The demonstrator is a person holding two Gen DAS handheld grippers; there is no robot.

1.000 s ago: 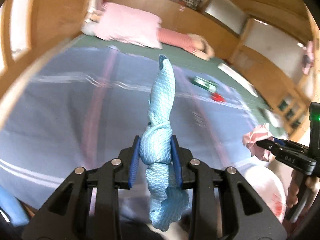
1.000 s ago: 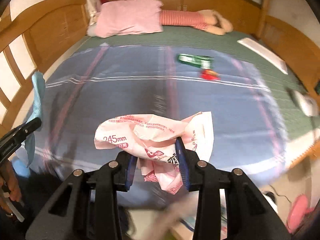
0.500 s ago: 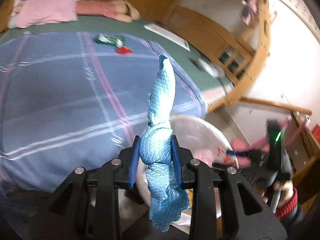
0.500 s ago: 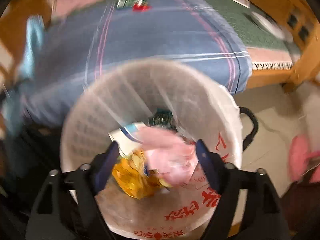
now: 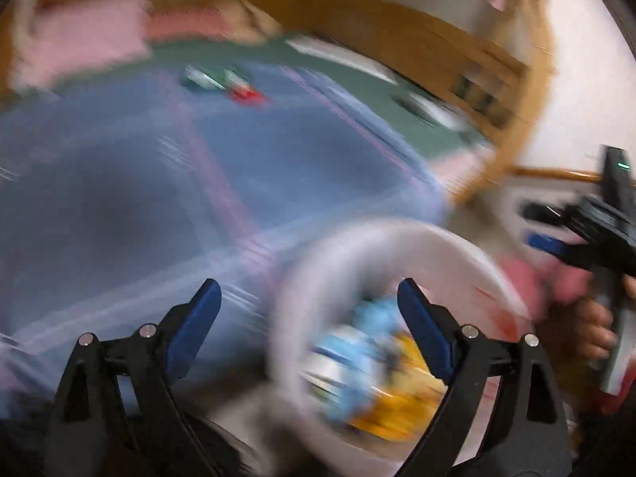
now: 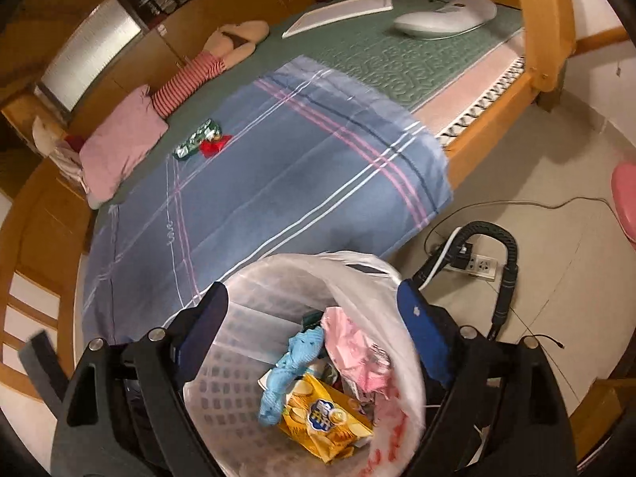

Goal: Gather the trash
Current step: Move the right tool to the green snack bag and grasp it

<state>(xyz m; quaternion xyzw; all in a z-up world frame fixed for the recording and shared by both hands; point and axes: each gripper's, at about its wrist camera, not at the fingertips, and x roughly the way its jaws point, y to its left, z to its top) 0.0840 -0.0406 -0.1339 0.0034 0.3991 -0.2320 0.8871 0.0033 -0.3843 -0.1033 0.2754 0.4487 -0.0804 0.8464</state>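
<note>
Bedroom floor beside a wooden bed carries the lined trash bin (image 6: pixel 401 342), and both tools hang over it. The right gripper (image 6: pixel 312 310) has its jaws wide apart and empty; the left gripper (image 5: pixel 306 304) is likewise spread with nothing between its pads. A second ago the left clamped a knotted blue cloth (image 6: pixel 290 365) and the right a pink wrapper (image 6: pixel 349 351); both now lie inside the bin, beside a yellow snack bag (image 6: pixel 322 417). So that pair looks collected.

Still out on the blue checked blanket (image 6: pixel 278 175), near its far edge towards the pink pillow (image 6: pixel 119 147), sit a green wrapper (image 6: pixel 196 139) and a red scrap (image 6: pixel 212 145), touching. Those are probably next, and nothing blocks the reach. A power strip (image 6: pixel 475 264) with cables lies on the floor just beside the bin.
</note>
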